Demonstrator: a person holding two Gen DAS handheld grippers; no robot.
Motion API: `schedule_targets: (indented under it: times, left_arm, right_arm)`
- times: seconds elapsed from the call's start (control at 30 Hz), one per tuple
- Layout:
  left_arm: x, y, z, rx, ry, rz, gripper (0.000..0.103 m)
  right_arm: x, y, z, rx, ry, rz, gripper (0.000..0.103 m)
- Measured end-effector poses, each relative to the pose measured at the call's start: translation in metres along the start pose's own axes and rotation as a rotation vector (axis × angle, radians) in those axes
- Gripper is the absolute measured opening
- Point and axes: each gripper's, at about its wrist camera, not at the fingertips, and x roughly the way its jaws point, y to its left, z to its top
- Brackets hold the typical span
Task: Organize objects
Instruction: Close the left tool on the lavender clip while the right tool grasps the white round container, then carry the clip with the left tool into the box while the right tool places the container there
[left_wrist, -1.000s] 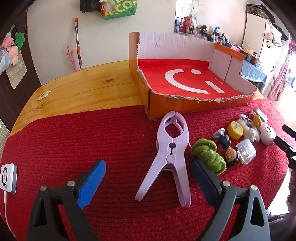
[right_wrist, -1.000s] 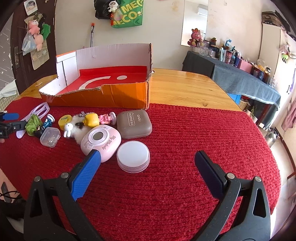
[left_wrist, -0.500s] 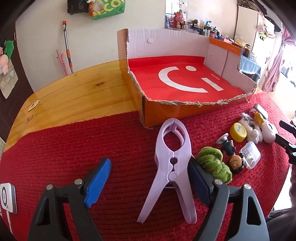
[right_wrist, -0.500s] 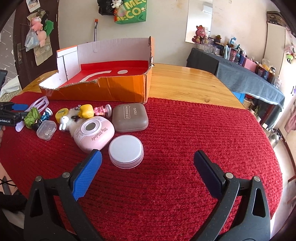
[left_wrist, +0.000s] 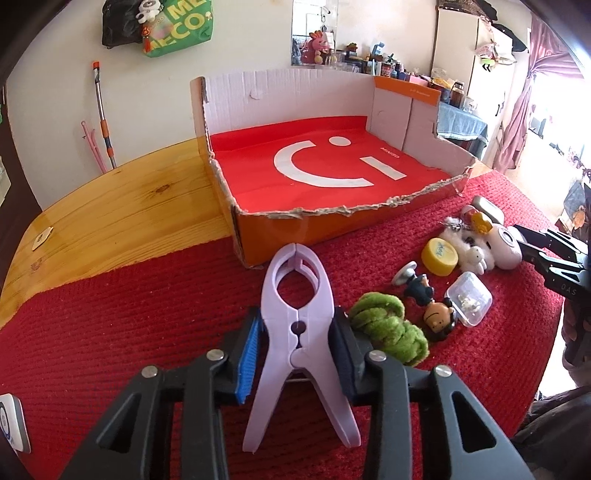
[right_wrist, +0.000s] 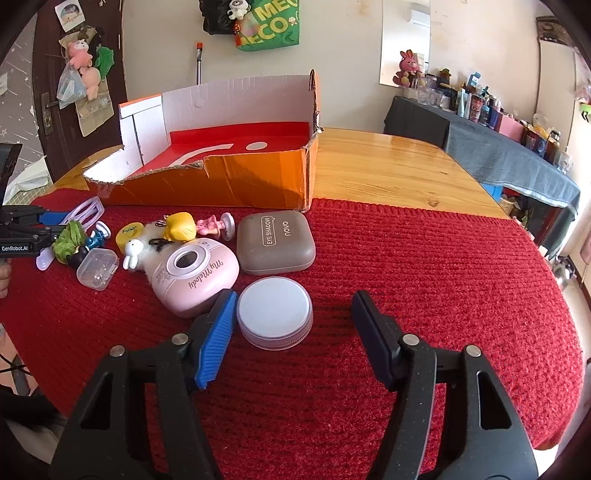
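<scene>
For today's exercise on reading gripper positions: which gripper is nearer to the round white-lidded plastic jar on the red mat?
Right. The right gripper is open, its blue-padded finger beside the round white-lidded plastic jar. The left gripper is across the pile of trinkets, shut on the lilac plastic clamp.

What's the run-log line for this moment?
left hand-held gripper: shut on lilac clamp | right hand-held gripper: open by round jar | box: empty

A green bag (right_wrist: 271, 26) hangs on the wall, and bottles, perhaps cosmetics (right_wrist: 476, 103), crowd a side table (right_wrist: 491, 155).
</scene>
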Motion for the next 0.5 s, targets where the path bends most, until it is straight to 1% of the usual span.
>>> schedule_targets:
  times: [0.03,0.23,0.5]
  left_arm:
    - [-0.001,0.001,-0.001,-0.009,-0.004,0.0,0.038]
    - [-0.009,0.002,-0.002,-0.06,-0.024,-0.02,0.038]
    - [-0.029,0.001,-0.001,-0.074,-0.061,-0.02,0.038]
  right_arm:
    - [0.0,0.0,0.0,-0.001,-0.004,0.006,0.039]
    - [-0.003,0.007,0.001,-0.022,-0.02,0.008,0.039]
    - [-0.014,0.006,0.009,0.003,-0.051,0.031,0.039]
